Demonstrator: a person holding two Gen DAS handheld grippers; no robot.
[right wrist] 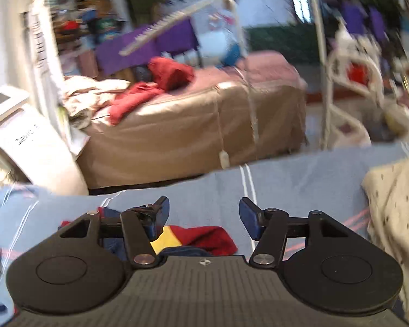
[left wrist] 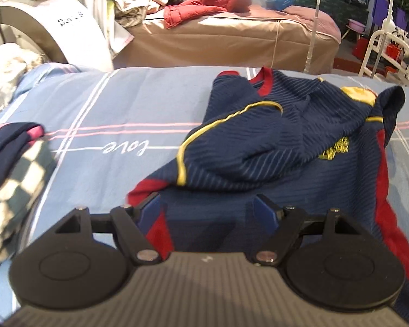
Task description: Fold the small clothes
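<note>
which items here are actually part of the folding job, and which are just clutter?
In the job:
- navy shirt with red and yellow trim, crumpled on the blue bedsheet
- left gripper, open over its hem
- right gripper, open, empty

Lying about:
- checkered cloth
- red jacket on the far bed
- beige dotted cloth

The right wrist view is smeared with motion blur across its whole upper half, so the shelves point(right wrist: 95, 27) at the back and the white rack point(right wrist: 349, 81) cannot be read in detail. There the navy jersey point(right wrist: 201, 235) shows only as a red and yellow scrap, the rest hidden under the right gripper point(right wrist: 204, 212). In the left wrist view the checked cloth point(left wrist: 16, 193) and the jersey's point(left wrist: 272, 141) right side run off the edges, and the left gripper point(left wrist: 207, 209) body covers its lower hem.
</note>
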